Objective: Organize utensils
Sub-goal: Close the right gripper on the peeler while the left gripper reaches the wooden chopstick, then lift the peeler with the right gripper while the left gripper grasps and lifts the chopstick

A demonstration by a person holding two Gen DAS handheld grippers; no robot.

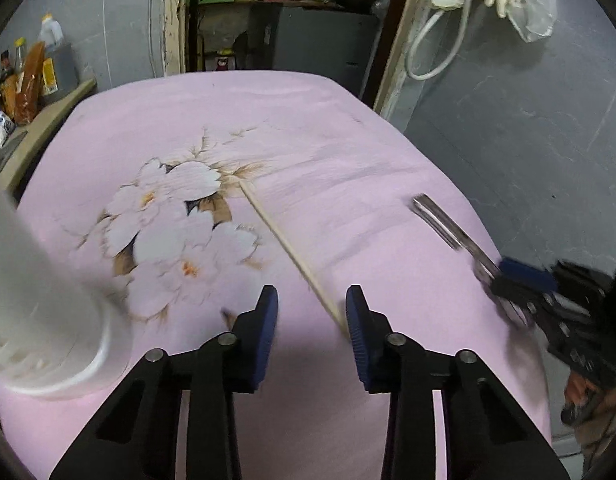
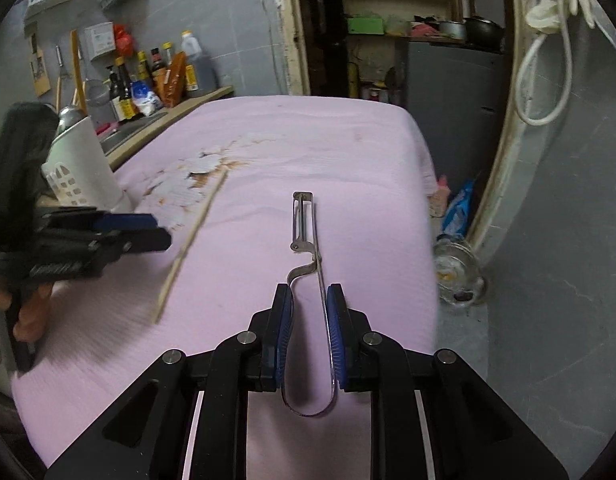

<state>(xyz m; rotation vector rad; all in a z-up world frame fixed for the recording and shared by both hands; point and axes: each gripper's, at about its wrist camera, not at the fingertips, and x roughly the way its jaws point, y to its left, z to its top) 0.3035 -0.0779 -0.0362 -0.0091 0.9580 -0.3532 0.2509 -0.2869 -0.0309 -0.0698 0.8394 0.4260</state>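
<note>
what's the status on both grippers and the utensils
Right gripper shut on wire-handled metal peeler. Left gripper open beside thin wooden chopstick. White slotted utensil holder left, unobstructed.

Left gripper (image 1: 311, 312): angled downward, fingers held partly apart. Right gripper (image 2: 309, 308): angled downward, fingers clamped on a wire handle.

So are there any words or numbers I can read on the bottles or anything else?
None can be read.
bottles: labels too small and blurred.
blue-and-white bag: print blurred.
box on the wall: marks too small.
peeler and chopstick: no writing.
</note>
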